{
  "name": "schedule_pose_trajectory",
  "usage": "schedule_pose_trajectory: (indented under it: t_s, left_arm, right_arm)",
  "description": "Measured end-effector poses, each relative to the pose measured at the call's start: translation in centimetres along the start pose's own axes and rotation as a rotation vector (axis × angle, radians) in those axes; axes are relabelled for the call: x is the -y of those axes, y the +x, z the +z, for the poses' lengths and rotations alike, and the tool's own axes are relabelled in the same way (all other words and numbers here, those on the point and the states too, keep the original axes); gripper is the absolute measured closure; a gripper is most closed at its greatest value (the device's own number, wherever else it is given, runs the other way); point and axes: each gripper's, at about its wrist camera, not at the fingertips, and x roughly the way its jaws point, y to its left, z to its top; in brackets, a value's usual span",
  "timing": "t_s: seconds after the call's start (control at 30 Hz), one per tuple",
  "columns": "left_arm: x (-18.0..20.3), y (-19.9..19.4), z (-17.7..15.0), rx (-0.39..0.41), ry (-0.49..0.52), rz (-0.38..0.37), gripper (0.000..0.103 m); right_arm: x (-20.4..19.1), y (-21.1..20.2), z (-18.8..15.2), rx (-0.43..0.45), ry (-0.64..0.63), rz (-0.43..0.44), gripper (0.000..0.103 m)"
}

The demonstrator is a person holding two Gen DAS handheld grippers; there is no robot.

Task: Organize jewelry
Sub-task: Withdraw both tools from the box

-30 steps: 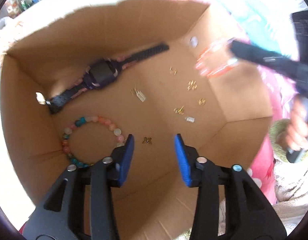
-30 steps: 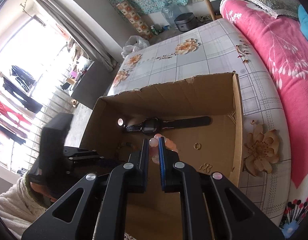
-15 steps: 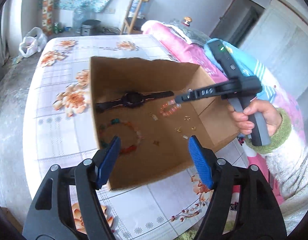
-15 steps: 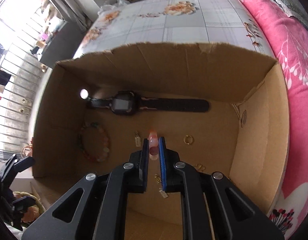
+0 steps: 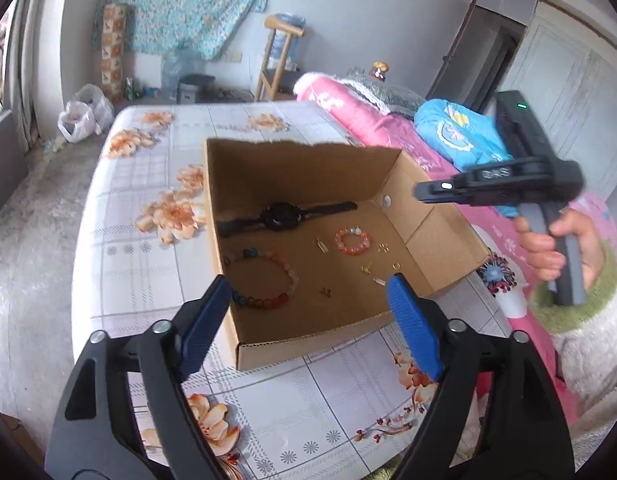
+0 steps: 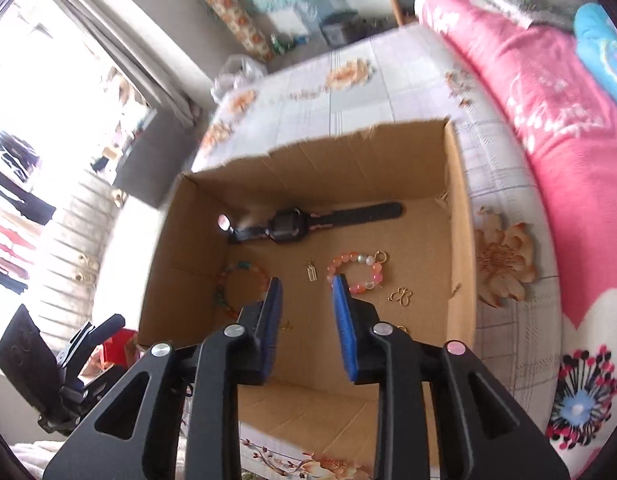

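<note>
Left gripper [image 5: 308, 320] tilted downward, opening wide, empty, right gripper [image 6: 306, 312] angled down, opening, empty

A lived-in bedroom at home, pink floral blanket [image 5: 340, 108] at upper right, flowered bedsheet [image 5: 148, 208] across the middle, curtained window [image 6: 68, 64] at upper left, wooden stool [image 5: 278, 56] by the far wall

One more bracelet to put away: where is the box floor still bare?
Bare: the near strip of the box floor behind its front wall, and the far right corner past the watch. Crowded: the middle, with the bead bracelets and small gold charms.
</note>
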Motion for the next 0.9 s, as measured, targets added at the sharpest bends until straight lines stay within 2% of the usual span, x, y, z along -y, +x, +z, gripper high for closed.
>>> schedule_pose_trajectory:
  t_s: [0.2, 0.33, 0.37, 0.47, 0.57, 0.63, 0.7, 0.9]
  left_arm:
    - [1.0, -2.4, 0.2, 0.117, -0.011, 0.126, 0.01]
    - [1.5, -3.4, 0.2, 0.143, -0.031, 0.159, 0.008]
    - [1.6, -3.4, 0.2, 0.137, -0.029, 0.16, 0.008]
    - [2.0, -3.0, 0.0, 0.112, -0.033, 0.202, 0.008]
    - [2.5, -2.7, -0.3, 0.095, -0.039, 0.241, 0.008]
    - [2.9, -2.3, -0.6, 0.08, -0.031, 0.3, 0.008]
    - [3.2, -1.9, -0.7, 0.059, -0.014, 0.341, 0.008]
    - [4.1, -1.2, -0.9, 0.017, 0.012, 0.356, 0.008]
  right_arm:
    - [-2.3, -7.2, -5.8, 0.268, -0.054, -0.045, 0.053]
    - [-3.1, -9.8, -9.8, 0.379, -0.061, -0.12, 0.033]
    - [-3.2, -10.0, -10.7, 0.394, -0.054, -0.146, 0.032]
    - [-2.8, -9.2, -12.4, 0.372, -0.03, -0.202, 0.026]
    - [-2.9, -7.2, -13.8, 0.305, -0.038, -0.331, 0.026]
    - [-3.2, -6.2, -14.5, 0.27, -0.061, -0.383, 0.025]
    - [-3.4, -5.6, -14.9, 0.254, -0.07, -0.396, 0.022]
    - [-3.0, -4.5, -14.9, 0.231, -0.046, -0.388, 0.016]
